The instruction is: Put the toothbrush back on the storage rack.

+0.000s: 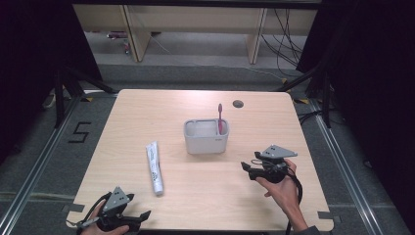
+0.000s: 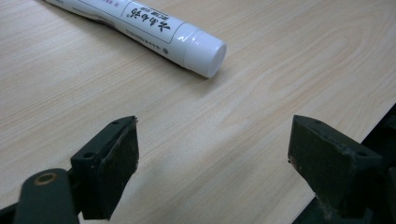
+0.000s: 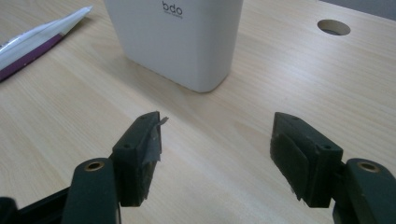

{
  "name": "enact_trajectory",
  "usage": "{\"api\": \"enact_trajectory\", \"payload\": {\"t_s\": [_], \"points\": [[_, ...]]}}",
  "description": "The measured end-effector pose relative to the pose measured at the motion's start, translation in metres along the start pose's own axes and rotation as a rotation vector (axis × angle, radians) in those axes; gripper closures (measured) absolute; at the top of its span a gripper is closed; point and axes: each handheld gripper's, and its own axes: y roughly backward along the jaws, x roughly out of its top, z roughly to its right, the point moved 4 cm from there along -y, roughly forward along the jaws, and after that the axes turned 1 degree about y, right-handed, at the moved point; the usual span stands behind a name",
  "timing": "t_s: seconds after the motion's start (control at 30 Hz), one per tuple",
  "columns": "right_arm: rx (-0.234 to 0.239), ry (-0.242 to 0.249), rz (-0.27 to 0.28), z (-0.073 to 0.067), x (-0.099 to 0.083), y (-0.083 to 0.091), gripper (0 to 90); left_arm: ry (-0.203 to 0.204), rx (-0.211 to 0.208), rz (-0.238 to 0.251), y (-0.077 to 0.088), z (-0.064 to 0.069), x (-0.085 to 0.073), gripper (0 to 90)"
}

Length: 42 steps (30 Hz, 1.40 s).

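We see a light wooden bench [image 1: 205,196] with three things on it. Near the middle stands a white holder [image 1: 206,137], and a pink toothbrush [image 1: 220,119] stands upright in its right part, the head pointing up. To the left of the holder, apart from it, a white toothpaste tube [image 1: 154,167] lies flat; its cap points toward the near edge of the bench.

The right claw [image 1: 246,167] is held in the person's hand just to the right of the holder, near it but not touching. In the right gripper view its jaws stand wide apart with only bare wood between them, so it is released; the holder's wall [image 3: 180,39] is right in front of it.

The left claw [image 1: 142,216] rests low at the near left corner of the bench. In the left gripper view its jaws are also spread and grasp nothing; the cap of the tube [image 2: 205,52] lies a little ahead of them.
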Motion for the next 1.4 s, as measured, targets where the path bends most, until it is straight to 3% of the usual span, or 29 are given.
{"api": "enact_trajectory", "payload": {"t_s": [0.1,0.17,0.23,0.3,0.33,0.4,0.47,0.53,0.67,0.73,0.83,0.9,0.97,1.0,1.1,1.2,1.4], "points": [[-0.003,0.006,-0.003,-0.004,-0.004,0.001,34.3,0.002,0.0,-0.003,0.001,0.0,0.0,16.0],[-0.005,0.006,-0.007,-0.006,-0.006,0.001,34.3,-0.018,0.013,-0.008,0.001,-0.002,0.001,16.0],[0.003,0.01,-0.005,-0.008,-0.009,0.001,33.9,0.013,0.006,-0.006,0.001,0.0,0.001,16.0],[0.004,-0.008,-0.01,-0.011,-0.012,0.002,33.8,0.006,0.003,-0.008,0.001,0.0,0.001,16.0],[0.007,0.017,-0.009,-0.009,-0.013,0.002,33.8,0.004,0.004,-0.007,0.001,0.0,0.001,16.0],[0.0,0.001,-0.022,-0.012,-0.017,0.003,33.5,0.008,0.005,-0.014,0.001,-0.001,0.001,16.0],[-0.003,0.033,-0.01,-0.011,-0.019,0.003,33.4,0.012,0.007,-0.01,0.001,-0.001,0.001,16.0],[0.013,-0.012,-0.032,-0.016,-0.024,0.005,33.1,0.013,0.008,-0.008,0.001,-0.001,0.001,16.0],[0.022,0.006,-0.029,-0.014,-0.029,0.006,32.9,0.013,0.01,-0.001,0.0,-0.002,0.001,16.0],[0.017,-0.017,-0.031,-0.016,-0.031,0.008,32.6,0.016,0.011,0.005,0.0,-0.002,0.001,16.0],[0.016,-0.003,-0.015,-0.014,-0.035,0.009,32.0,0.016,0.012,0.007,0.0,-0.002,0.002,16.0],[0.025,-0.046,-0.04,-0.017,-0.039,0.011,31.1,0.02,0.011,0.003,0.001,-0.002,0.001,16.0],[0.043,-0.035,-0.027,-0.016,-0.042,0.01,30.2,0.026,0.018,-0.006,0.001,-0.002,0.001,16.0],[0.026,-0.05,-0.035,-0.017,-0.043,0.012,30.0,0.026,0.019,-0.005,0.001,-0.002,0.001,16.0],[0.027,-0.034,-0.032,-0.016,-0.045,0.013,28.4,0.026,0.014,-0.005,0.001,-0.002,0.001,16.0],[0.03,-0.055,-0.04,-0.016,-0.049,0.015,26.9,0.03,0.014,-0.004,0.001,-0.002,0.001,16.0],[0.022,-0.052,-0.039,-0.017,-0.054,0.021,26.2,0.03,0.019,-0.001,0.001,-0.002,0.002,16.0]]}}
